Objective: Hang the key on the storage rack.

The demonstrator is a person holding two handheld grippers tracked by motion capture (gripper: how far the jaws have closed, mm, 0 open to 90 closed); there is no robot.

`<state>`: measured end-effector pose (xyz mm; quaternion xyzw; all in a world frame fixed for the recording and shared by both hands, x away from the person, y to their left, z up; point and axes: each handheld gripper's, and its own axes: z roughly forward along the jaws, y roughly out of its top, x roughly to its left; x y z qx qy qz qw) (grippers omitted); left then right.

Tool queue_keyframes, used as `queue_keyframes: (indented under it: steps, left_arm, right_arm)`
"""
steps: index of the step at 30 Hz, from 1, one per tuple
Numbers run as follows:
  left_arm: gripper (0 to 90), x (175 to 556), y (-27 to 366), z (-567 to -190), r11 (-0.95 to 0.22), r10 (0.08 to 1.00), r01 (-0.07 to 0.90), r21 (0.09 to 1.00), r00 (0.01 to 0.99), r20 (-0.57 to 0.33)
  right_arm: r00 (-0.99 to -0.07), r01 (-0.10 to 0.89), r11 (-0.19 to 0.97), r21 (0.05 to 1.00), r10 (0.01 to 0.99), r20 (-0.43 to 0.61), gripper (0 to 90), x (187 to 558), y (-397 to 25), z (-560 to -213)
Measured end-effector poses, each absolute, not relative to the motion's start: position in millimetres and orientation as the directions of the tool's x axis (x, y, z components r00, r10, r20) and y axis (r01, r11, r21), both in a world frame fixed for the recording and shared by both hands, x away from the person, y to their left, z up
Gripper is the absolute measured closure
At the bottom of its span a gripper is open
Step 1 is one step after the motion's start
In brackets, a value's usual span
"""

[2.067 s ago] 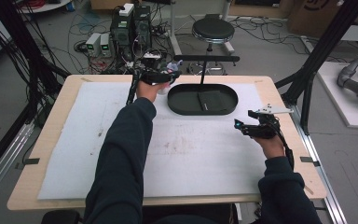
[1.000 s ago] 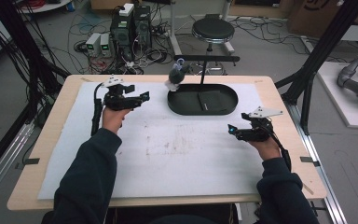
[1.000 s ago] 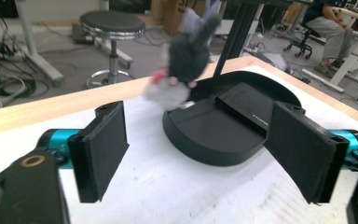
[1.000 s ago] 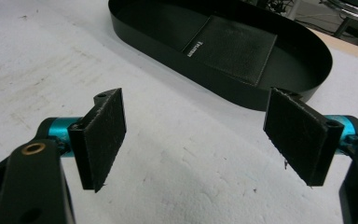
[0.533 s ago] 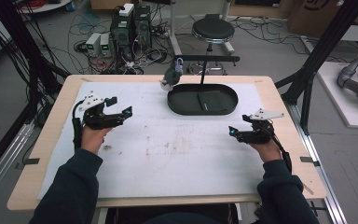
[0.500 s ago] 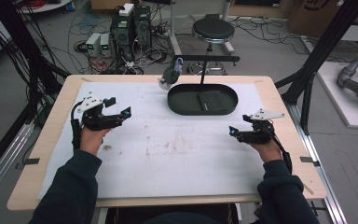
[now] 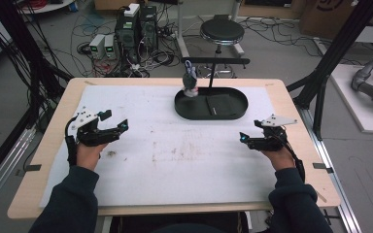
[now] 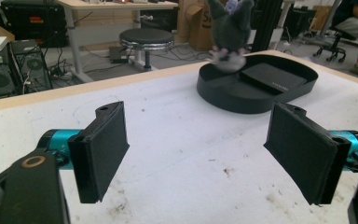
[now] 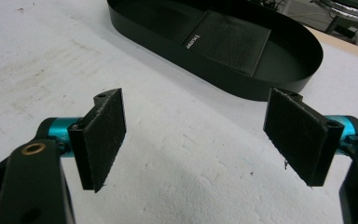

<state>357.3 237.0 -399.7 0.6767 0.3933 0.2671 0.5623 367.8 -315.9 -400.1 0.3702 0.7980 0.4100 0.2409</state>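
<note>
From the high view, your left tool (image 7: 119,127) sits out at the left side of the worktop (image 7: 291,97), jaws spread with nothing between them. Your right tool (image 7: 243,137) is over on the right side, also empty, pointing in toward the middle. Between and beyond them, at the far edge of the white mat (image 7: 184,160), there's the black oval tray (image 7: 233,112), and the grey plush toy (image 7: 190,82) stands at its left end, upright, well apart from both tools. A flat black pad (image 7: 225,103) lies in the tray's right half.

Over to the left gripper view: your two jaws stand wide apart, just stained mat in the gap. Straight ahead, the plush toy (image 8: 230,35) is a bit blurred, sitting on the near-left rim area of the tray (image 8: 242,93), with the black pad (image 8: 272,77) lying behind it to the right.

Now the right gripper view: jaws again well apart, gripping nothing. The tray (image 9: 279,86) runs across the top, close ahead of your tool, and the textured pad (image 9: 230,42) with white lettering along its edge lies flat inside it.
</note>
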Motion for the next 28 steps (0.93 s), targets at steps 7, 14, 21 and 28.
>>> queue_keyframes:
  steps: [7, 14, 21, 28]
  left_arm:
    - [20.3, 356.5, 236.1, -403.9, -0.070, 0.835, 0.242, 0.968, 0.545, -0.075]
    - [20.6, 356.8, 239.2, -405.8, -0.068, 0.843, 0.250, 0.966, 0.532, -0.079]
    - [21.1, 357.3, 241.5, -407.5, -0.066, 0.848, 0.256, 0.964, 0.525, -0.081]
    - [21.2, 358.4, 242.6, -408.3, -0.063, 0.851, 0.256, 0.965, 0.519, -0.082]
  right_arm:
    - [-0.603, 0.402, 0.384, 0.831, 0.794, -0.075, 21.3, 368.3, -317.1, -401.3]
    - [-0.597, 0.411, 0.379, 0.829, 0.799, -0.069, 21.3, 368.7, -319.2, -402.8]
    - [-0.596, 0.413, 0.379, 0.828, 0.800, -0.069, 21.4, 369.3, -319.6, -403.5]
    - [-0.596, 0.411, 0.375, 0.831, 0.800, -0.066, 21.4, 370.1, -320.5, -403.9]
